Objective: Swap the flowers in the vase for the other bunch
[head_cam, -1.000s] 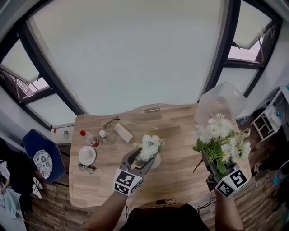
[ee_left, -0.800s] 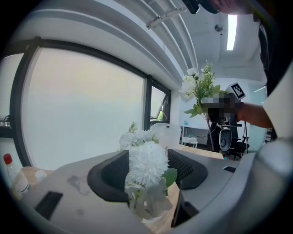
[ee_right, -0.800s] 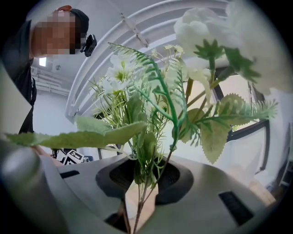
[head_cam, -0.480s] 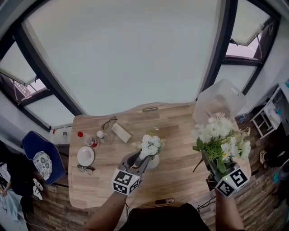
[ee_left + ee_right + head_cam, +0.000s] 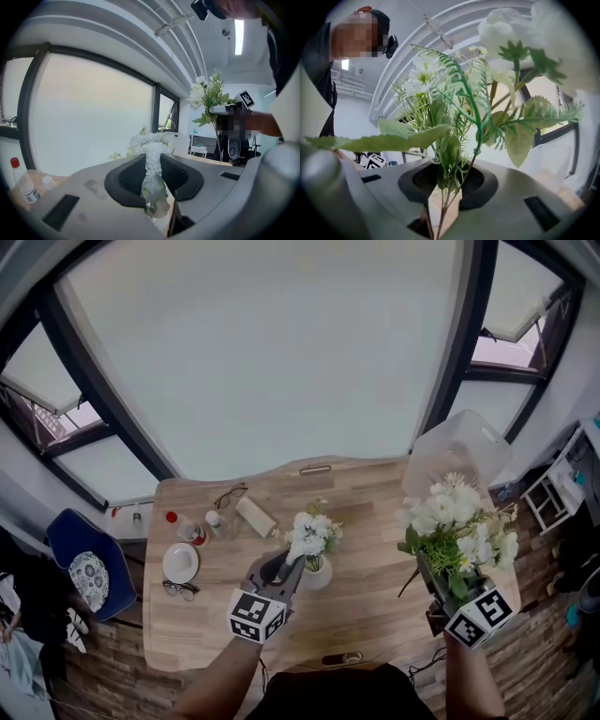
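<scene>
A small pale vase (image 5: 318, 576) stands mid-table with a bunch of white flowers (image 5: 310, 537) in it. My left gripper (image 5: 288, 567) reaches it from the near side. Its jaws have just been closing, and in the left gripper view they grip the bunch's white stalk (image 5: 151, 165) under the blooms (image 5: 148, 139). The other bunch (image 5: 456, 527), white blooms with green leaves, is held upright over the table's right end. My right gripper (image 5: 441, 583) is shut on its stems (image 5: 446, 185).
On the wooden table (image 5: 375, 521), at the left: a white plate (image 5: 181, 562), two pairs of glasses (image 5: 181, 590), small bottles (image 5: 192, 532) and a white roll (image 5: 256, 516). A clear plastic container (image 5: 459, 452) stands at the back right. A blue chair (image 5: 89, 564) is left of the table.
The left gripper's jaws have closed from wide open onto the flowers in the vase. The right gripper and its bunch have stayed where they were.
</scene>
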`<action>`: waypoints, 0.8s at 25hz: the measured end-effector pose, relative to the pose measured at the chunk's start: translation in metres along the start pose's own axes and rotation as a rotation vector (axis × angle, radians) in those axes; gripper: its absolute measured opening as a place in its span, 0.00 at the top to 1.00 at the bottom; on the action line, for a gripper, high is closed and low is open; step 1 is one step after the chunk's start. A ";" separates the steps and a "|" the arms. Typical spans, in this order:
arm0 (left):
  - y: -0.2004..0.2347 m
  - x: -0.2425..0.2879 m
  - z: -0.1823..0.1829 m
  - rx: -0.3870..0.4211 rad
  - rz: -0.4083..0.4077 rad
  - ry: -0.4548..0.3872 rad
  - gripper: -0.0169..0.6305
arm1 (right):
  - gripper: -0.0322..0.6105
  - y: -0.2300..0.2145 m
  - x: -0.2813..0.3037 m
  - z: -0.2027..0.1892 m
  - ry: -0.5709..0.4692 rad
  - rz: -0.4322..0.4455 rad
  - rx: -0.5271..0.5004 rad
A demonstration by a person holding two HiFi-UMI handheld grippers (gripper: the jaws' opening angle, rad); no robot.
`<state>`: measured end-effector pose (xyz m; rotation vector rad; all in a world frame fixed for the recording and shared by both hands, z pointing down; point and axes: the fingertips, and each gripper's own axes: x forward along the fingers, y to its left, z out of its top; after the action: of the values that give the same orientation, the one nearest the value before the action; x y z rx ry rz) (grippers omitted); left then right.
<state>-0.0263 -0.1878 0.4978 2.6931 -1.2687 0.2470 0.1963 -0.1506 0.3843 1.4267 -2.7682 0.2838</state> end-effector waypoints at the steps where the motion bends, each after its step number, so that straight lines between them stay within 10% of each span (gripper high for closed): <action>1: 0.000 -0.001 0.003 0.005 0.001 -0.004 0.83 | 0.78 0.001 0.000 0.001 -0.001 0.003 0.000; 20: -0.003 -0.022 0.057 0.106 0.019 -0.084 0.84 | 0.78 0.016 -0.003 0.020 -0.030 0.034 -0.030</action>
<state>-0.0335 -0.1811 0.4370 2.8088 -1.3413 0.2111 0.1869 -0.1427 0.3620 1.3897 -2.8108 0.2224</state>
